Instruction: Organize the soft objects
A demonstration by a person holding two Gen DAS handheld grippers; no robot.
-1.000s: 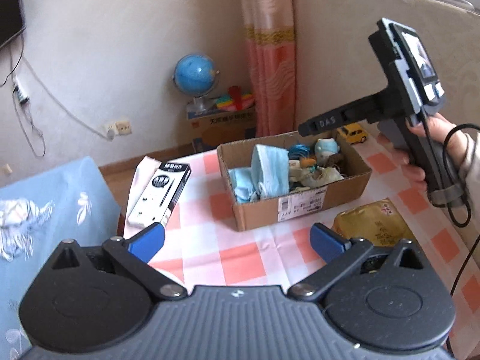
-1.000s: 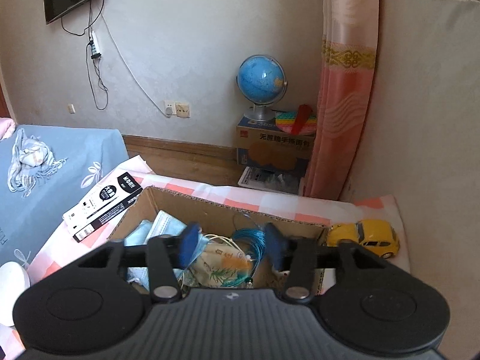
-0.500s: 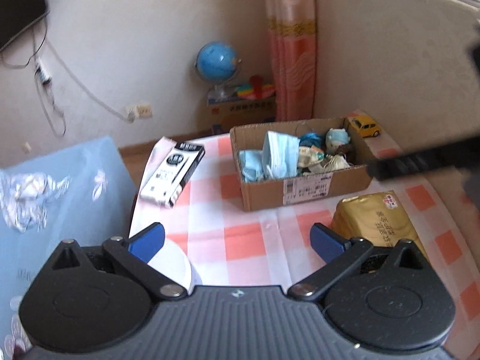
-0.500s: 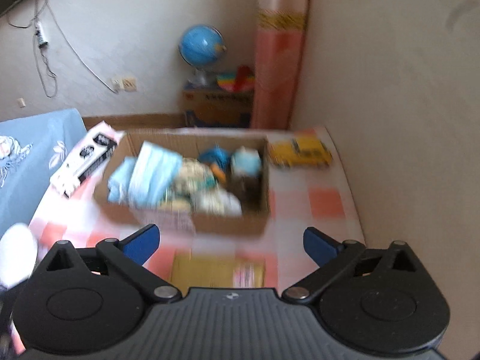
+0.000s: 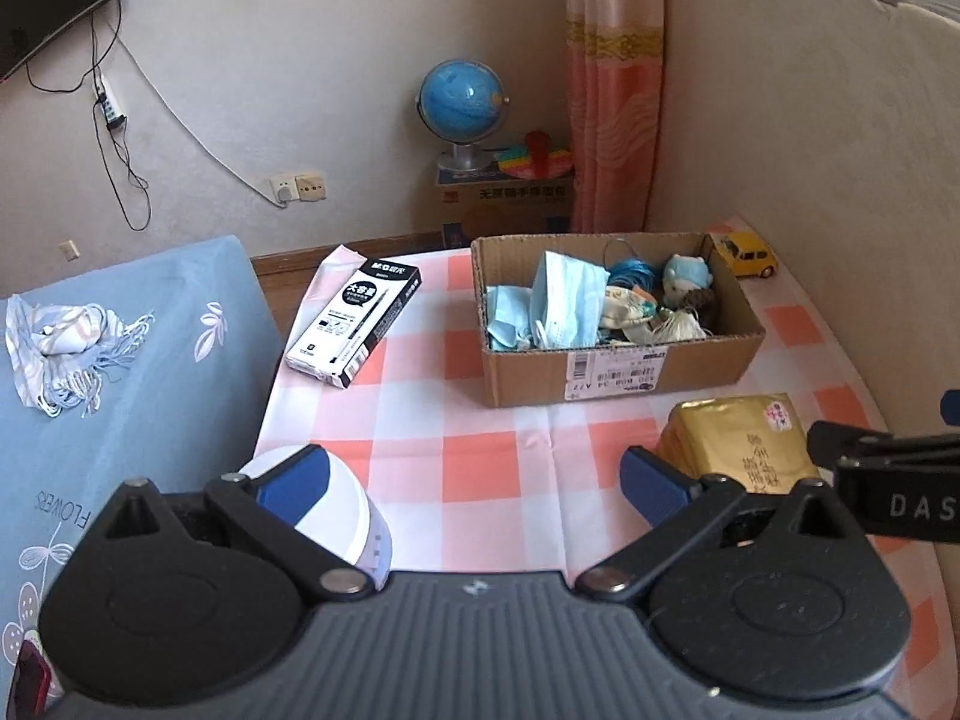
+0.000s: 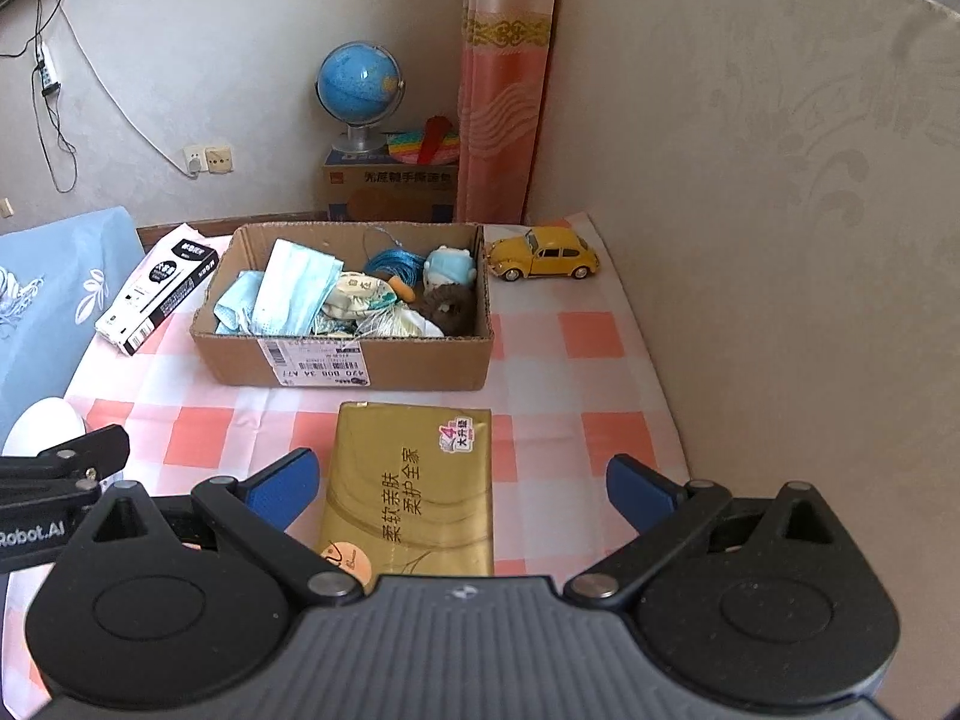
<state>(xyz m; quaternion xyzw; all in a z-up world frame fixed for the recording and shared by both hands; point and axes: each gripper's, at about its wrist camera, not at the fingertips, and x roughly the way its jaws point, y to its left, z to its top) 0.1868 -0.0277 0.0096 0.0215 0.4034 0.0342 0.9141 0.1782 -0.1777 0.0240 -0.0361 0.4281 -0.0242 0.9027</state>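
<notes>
An open cardboard box (image 6: 420, 363) (image 5: 528, 381) stands at the far side of the checked table. It holds blue face masks (image 6: 294, 294), a blue cord coil (image 6: 393, 264), a small pale-blue plush (image 6: 450, 267), a brown plush (image 6: 447, 309) and patterned cloth pouches. A gold tissue pack (image 6: 414, 480) (image 5: 738, 444) lies in front of the box. My right gripper (image 6: 462, 492) hovers open over it, pads clear of the pack. My left gripper (image 5: 474, 480) is open over bare tablecloth, nothing between its fingers.
A black-and-white pen box (image 5: 354, 318) lies left of the cardboard box, and a yellow toy car (image 6: 543, 252) sits right of it by the wall. A white round object (image 5: 342, 516) sits under my left finger. A blue-covered bed (image 5: 120, 360) borders the table's left edge.
My right gripper has pulled back from above the cardboard box to over the gold pack, and its jaws have spread wide. The left gripper has only turned a little.
</notes>
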